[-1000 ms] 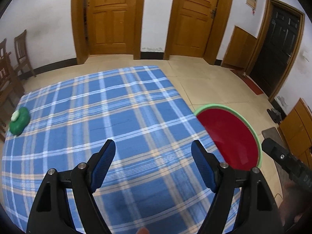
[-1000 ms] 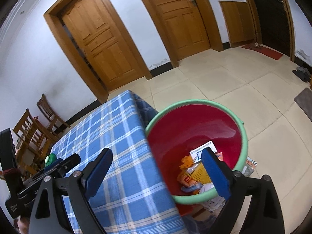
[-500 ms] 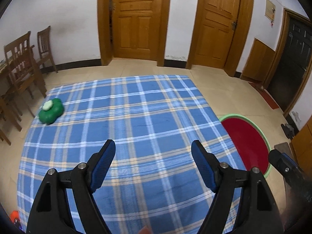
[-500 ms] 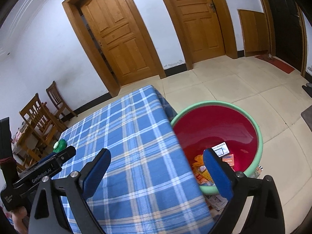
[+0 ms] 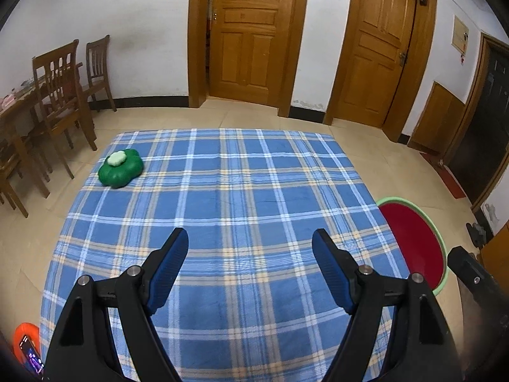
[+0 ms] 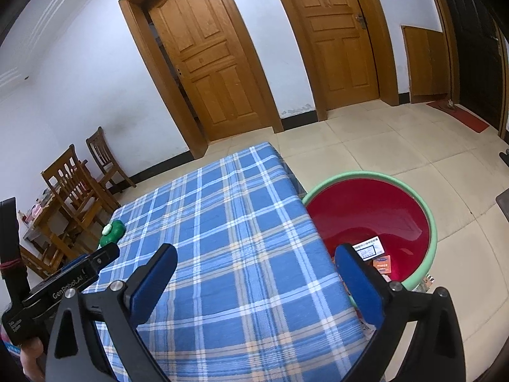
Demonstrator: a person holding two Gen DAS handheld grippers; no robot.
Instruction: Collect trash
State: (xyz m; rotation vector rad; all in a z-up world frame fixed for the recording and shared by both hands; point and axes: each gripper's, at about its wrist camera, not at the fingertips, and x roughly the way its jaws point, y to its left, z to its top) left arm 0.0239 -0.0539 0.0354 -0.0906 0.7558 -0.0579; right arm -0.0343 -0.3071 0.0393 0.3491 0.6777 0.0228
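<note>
The trash I can make out lies at the bottom of the red basin [image 6: 375, 210] with the green rim: a white printed card [image 6: 370, 250] and an orange packet [image 6: 383, 262] just beside it, both partly hidden behind my right tongs' finger. More wrappers peek out on the floor under the basin's near edge, too small for me to read. The basin stands on the tiled floor right against the counter's right side; in my left view I see only a slice of it [image 5: 413, 238] past the counter edge.

The counter [image 6: 229, 238] is covered in a blue plaid cloth [image 5: 241, 191]. On it I see a single green flower-shaped object [image 5: 120, 172] with a pale top, sitting near the far left corner, well apart from both tongs.

My right tongs [image 6: 254, 264] hang over the counter's right edge, jaws opening and already very wide, nothing between them. My left tongs [image 5: 249, 248] hover above the middle of the cloth, jaws wide apart and holding nothing.

Wooden chairs [image 5: 60, 86] stand off to the left, two wooden doors [image 5: 251, 38] behind. An orange thing [image 5: 27, 337] shows at the lower left corner of my left view.
</note>
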